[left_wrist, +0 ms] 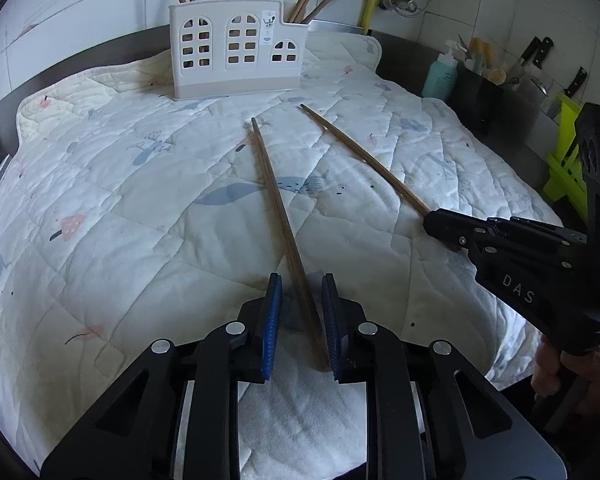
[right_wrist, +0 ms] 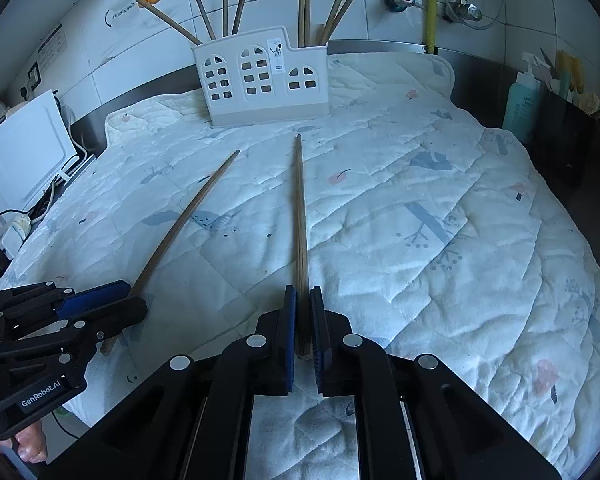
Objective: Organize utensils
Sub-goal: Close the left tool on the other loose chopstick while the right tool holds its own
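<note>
Chopstick (left_wrist: 288, 236) between left claw (left_wrist: 300, 320) pads, ungripped.

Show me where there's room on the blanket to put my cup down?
The quilt is bare right of the two chopsticks, toward the blue bottle. It is also bare left of them. It's crowded around the chopsticks, the grippers and the white holder.

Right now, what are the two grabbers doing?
Left gripper: open around a chopstick, not yet pinching.
Right gripper: shut on the other chopstick.
</note>
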Motion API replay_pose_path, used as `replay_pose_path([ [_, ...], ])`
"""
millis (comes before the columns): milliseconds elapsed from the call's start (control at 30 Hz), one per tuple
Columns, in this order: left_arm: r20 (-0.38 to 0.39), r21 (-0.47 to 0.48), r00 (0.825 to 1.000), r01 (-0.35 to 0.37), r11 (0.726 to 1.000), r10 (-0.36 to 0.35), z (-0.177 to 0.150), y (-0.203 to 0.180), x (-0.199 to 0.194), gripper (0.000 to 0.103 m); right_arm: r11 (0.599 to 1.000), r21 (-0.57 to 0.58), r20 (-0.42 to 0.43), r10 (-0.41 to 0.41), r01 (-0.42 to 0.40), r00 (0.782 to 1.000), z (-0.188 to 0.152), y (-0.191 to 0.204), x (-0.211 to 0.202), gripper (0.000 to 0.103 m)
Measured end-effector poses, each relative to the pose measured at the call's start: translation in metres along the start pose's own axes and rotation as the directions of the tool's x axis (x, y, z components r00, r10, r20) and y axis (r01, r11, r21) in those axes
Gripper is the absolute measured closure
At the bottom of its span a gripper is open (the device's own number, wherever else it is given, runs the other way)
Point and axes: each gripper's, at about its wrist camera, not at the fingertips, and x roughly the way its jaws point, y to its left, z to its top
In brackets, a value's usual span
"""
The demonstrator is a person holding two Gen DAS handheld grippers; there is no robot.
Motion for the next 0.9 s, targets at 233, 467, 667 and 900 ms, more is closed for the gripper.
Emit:
replay_pose_path([
  [233, 0.002, -0.029, 1.000, 0.002, 1.000, -0.002, 0.004, 0.010, -0.004, 0.094, 1.000, -0.008, 0.008, 0.000, 0.000, 1.000, 0.001, 0.000, -0.003, 0.097],
  [467, 0.054, -0.032, 0.999, 0.006, 0.999, -0.005, 0.012, 0.022, -0.018, 0.097, 1.000, -0.028, 0.078, -0.004, 0.006, 0.997, 0.012, 0.004, -0.028, 0.097],
  [667, 0.041, -0.034, 0.999, 0.036, 0.999, -0.035, 0.012, 0.023, -0.019, 0.097, 0.998, -0.060, 0.161, -0.007, 0.017, 0.987, 0.031, 0.008, -0.057, 0.097],
  [900, -0.021, -0.062, 0.999, 0.029, 0.998, -0.030, 0.003, 0.025, -0.007, 0.081, 0.997, -0.073, 0.179, 0.000, 0.013, 0.984, 0.035, 0.011, -0.066, 0.097],
])
